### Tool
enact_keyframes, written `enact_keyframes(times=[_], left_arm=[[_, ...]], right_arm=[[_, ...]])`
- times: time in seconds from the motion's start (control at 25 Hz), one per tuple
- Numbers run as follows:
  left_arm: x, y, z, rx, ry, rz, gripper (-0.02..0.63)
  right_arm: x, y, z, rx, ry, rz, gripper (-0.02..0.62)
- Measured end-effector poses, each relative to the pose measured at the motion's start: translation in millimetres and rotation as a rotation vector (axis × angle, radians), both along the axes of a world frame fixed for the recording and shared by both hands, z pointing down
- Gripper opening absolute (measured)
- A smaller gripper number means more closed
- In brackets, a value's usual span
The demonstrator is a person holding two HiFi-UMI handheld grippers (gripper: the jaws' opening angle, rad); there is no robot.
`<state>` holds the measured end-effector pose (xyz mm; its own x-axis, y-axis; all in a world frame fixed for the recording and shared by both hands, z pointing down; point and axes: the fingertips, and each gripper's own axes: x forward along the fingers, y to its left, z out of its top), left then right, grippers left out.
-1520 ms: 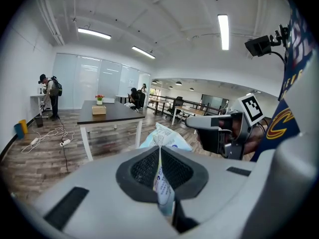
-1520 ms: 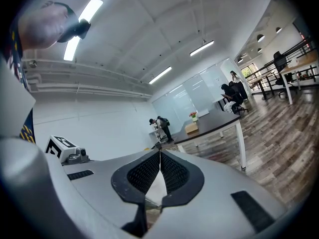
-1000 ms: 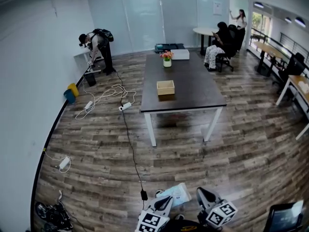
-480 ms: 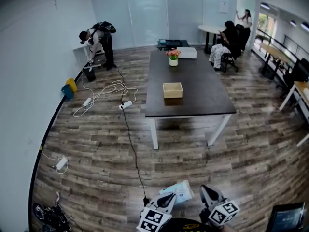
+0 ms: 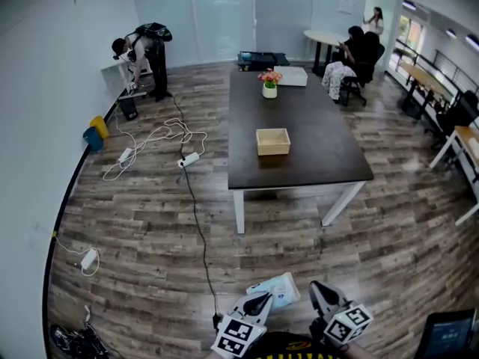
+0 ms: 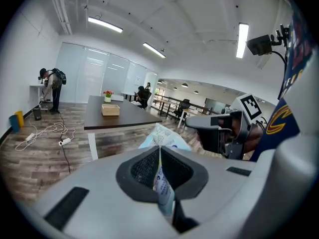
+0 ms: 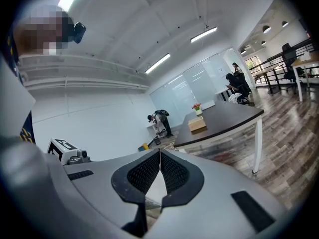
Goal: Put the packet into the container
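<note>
Closer now, the dark table (image 5: 318, 118) is sliding nearer in the head view. The wooden box (image 5: 272, 141) is sitting midway between its long edges. The left gripper (image 6: 159, 152) is squeezing the white-and-blue packet (image 6: 165, 136) tight, over the floor, well apart from the box. The right gripper (image 7: 160, 157) is pinching together on nothing.

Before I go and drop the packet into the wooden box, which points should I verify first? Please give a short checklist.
1. Packet gripped by the left claw: ok, it is shut on the packet.
2. Right claw free: ok, shut with nothing in it.
3. Wooden box open on top: ok, and it looks empty.
4. Box within reach: not ok, its table stands far ahead.
5. Way free of the floor cable: cannot tell, it runs close by on the left.
</note>
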<state>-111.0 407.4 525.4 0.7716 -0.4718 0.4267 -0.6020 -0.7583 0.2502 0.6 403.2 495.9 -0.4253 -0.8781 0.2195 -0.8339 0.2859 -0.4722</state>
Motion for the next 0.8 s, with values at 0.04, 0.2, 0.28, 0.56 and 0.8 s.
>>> enact_keyframes(times=[0.04, 0.2, 0.28, 0.56, 0.8], left_arm=[[-4, -5, 2, -0.002, 0.000, -0.002, 0.008], [-18, -24, 4, -0.011, 0.007, -0.023, 0.007], [-20, -29, 5, -0.015, 0.011, -0.028, 0.008], [-19, -43, 13, -0.045, -0.001, -0.048, 0.008], [-18, -74, 17, -0.052, -0.022, -0.098, 0.008]], right_arm=[[-3, -5, 0, -0.001, 0.004, -0.003, 0.011], [-9, -21, -2, -0.015, 0.014, 0.000, 0.011], [-14, -26, -1, -0.019, 0.015, -0.014, 0.011], [-13, -48, 11, -0.043, -0.021, -0.027, 0.011], [-12, -86, 15, -0.036, -0.042, -0.075, 0.011]])
